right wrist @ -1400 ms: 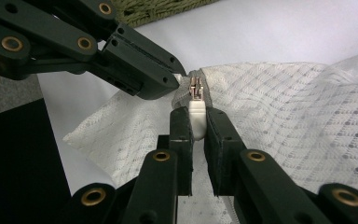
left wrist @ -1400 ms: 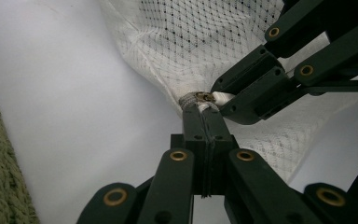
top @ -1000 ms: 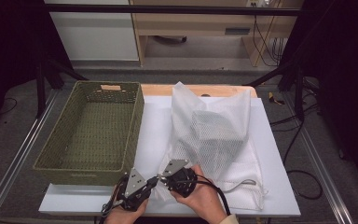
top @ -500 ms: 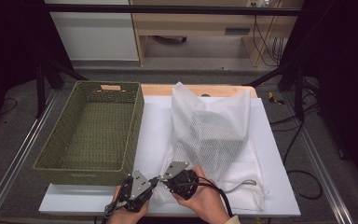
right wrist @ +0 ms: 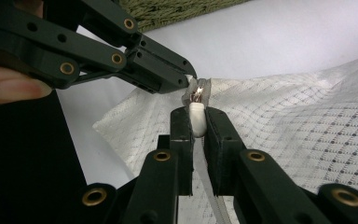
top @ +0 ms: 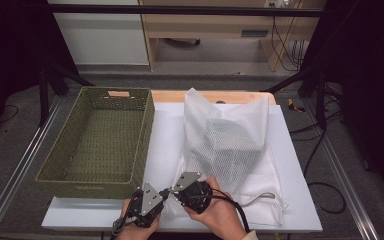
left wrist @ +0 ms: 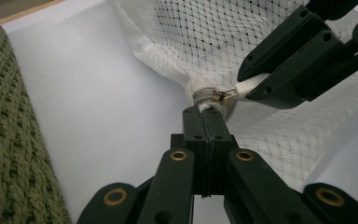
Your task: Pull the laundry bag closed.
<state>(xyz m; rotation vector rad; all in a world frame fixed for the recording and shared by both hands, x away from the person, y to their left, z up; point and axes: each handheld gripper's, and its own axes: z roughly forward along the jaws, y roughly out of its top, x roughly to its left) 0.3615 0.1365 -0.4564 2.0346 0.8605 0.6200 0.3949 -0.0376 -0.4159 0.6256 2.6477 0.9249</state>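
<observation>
White mesh laundry bag [top: 232,150] lying on the white table top [top: 165,135], right of the green woven basket [top: 100,137] and apart from it; darker bundle visible through the mesh in the upper half.

Near left corner of the bag: end of the zipper [left wrist: 213,96], with its white pull tab [right wrist: 197,117].

Left gripper [top: 161,192], held in the left hand [top: 135,227] at the near table edge: clenched tight on the bag's corner fabric beside the zipper end, no gap between the pads. In the left gripper view, jaws pressed together on the gathered hem just below the metal slider [left wrist: 221,96].

Right gripper [top: 176,189], held in the right hand [top: 220,215], tip to tip with the left: clamped on the white pull tab, pads pressing it from both sides, as seen in the right gripper view. Zipper tape [right wrist: 209,191] running down between the jaws toward the camera.

Black cable [top: 240,212] trailing from the right gripper over the wrist. Both grippers near the basket's near right corner, not touching it.
</observation>
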